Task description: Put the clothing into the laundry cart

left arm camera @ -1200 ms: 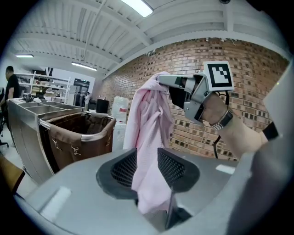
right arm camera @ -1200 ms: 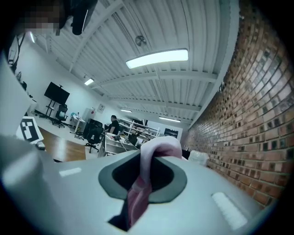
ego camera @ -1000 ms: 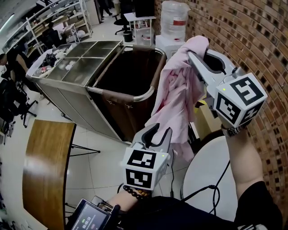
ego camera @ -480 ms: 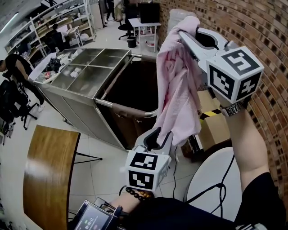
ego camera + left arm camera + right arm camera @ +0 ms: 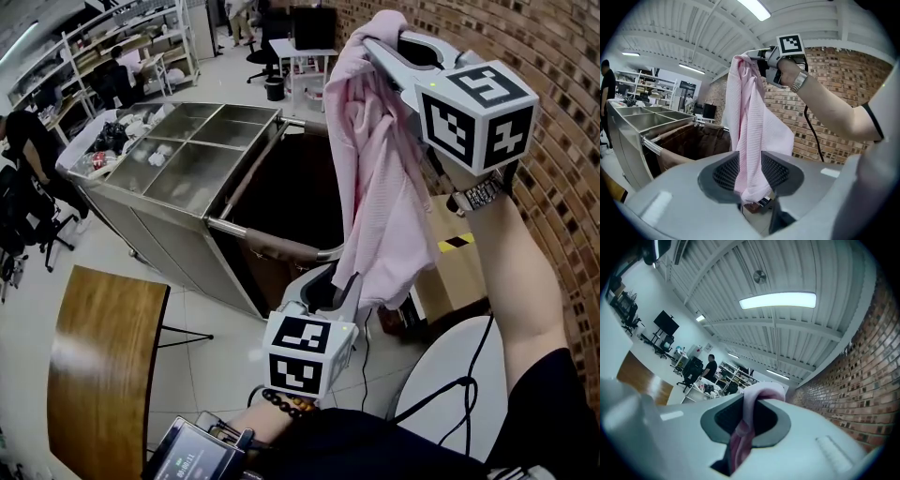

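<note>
One pink garment (image 5: pixel 380 197), one laundry cart (image 5: pixel 267 242).
Right gripper (image 5: pixel 370 42) fingers clamp top, left gripper (image 5: pixel 339 277) fingers clamp hem; cart at 9 o'clock.

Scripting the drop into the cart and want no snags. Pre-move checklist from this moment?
1. Right gripper shut on the pink garment: ok, top fold is pinched.
2. Left gripper on the garment's lower end: ok, the cloth looks pinched between its pads.
3. Laundry cart's brown bag open: ok, nothing lies across its mouth.
4. Garment over the bag's mouth: not ok, it seems to hang beside the near right corner.
5. Lower end higher than the bag's rim: cannot tell.
6. Person clear of the bag: ok, standing beyond the steel compartments.
</note>
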A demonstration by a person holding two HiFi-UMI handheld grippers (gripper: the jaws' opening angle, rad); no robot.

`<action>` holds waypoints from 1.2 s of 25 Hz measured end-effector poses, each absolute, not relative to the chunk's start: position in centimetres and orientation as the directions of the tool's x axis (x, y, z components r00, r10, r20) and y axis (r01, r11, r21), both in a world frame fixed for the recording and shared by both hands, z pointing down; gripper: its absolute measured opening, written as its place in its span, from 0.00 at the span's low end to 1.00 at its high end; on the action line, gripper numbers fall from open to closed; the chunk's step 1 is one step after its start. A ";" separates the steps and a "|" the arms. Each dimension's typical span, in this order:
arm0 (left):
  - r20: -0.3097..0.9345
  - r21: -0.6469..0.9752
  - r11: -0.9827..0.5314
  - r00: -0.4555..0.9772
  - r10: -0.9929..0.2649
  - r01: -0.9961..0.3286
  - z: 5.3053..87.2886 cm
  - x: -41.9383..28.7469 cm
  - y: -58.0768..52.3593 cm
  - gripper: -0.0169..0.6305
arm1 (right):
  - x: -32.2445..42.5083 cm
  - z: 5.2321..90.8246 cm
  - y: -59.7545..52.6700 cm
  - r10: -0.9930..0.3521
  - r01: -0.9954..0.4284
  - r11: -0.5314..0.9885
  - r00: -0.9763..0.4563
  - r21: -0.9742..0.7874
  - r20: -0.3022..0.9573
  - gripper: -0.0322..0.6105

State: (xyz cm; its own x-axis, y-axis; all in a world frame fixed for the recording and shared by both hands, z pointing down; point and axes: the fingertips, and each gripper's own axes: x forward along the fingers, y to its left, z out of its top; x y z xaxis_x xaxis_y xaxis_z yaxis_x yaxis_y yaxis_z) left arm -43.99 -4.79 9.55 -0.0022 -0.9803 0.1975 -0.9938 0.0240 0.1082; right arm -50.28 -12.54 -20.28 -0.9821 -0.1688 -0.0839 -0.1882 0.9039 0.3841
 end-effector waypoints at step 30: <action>0.198 0.152 0.064 -0.033 -0.980 -0.986 11.3 -54.7 -5.3 0.23 | -70.0 -6.1 -14.8 -0.095 -0.001 0.943 -0.959 0.333 0.267 0.11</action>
